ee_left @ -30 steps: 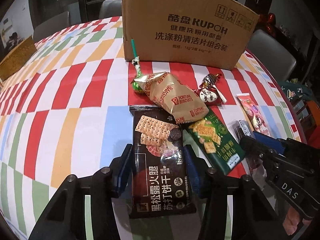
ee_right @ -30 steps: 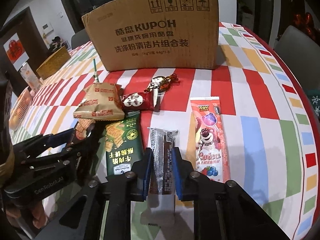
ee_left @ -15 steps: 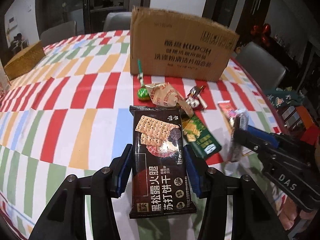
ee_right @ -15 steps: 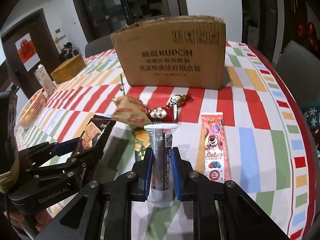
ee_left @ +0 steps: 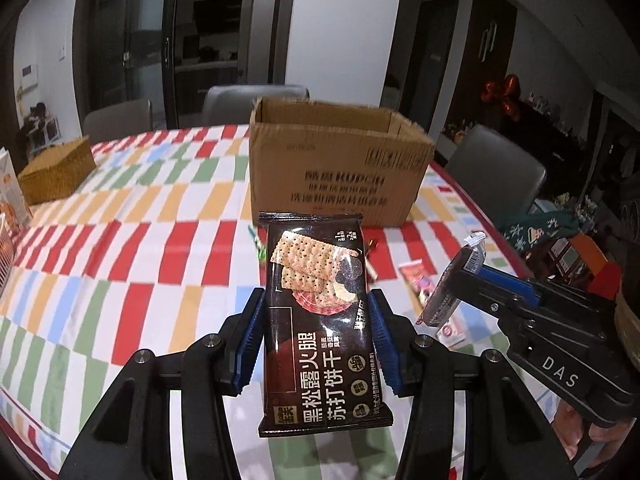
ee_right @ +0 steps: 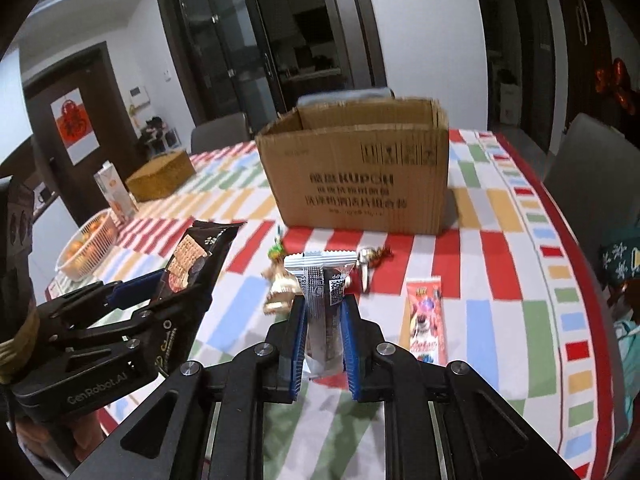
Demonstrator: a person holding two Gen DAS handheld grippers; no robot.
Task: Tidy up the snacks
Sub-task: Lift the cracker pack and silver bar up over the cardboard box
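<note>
My left gripper (ee_left: 316, 328) is shut on a black cracker pack (ee_left: 320, 312) and holds it high above the table, facing the open cardboard box (ee_left: 340, 172). My right gripper (ee_right: 323, 320) is shut on a slim dark snack bar with a silver end (ee_right: 322, 280), also lifted. The box shows in the right wrist view (ee_right: 360, 176). The left gripper with its pack shows in the right wrist view (ee_right: 188, 268); the right gripper with its bar shows in the left wrist view (ee_left: 456, 280). A pink Toy Story packet (ee_right: 426, 320), a gold biscuit bag (ee_right: 282, 288) and wrapped candies (ee_right: 370, 260) lie on the chequered tablecloth.
A woven straw box (ee_left: 56, 168) sits at the far left of the table. A white basket of oranges (ee_right: 86, 244) and a carton (ee_right: 114, 196) stand near the left edge. Grey chairs (ee_left: 496, 172) surround the table.
Both grippers have risen well above the table with their snacks. The box's open top has come into view. The green cracker pack is hidden behind the held items.
</note>
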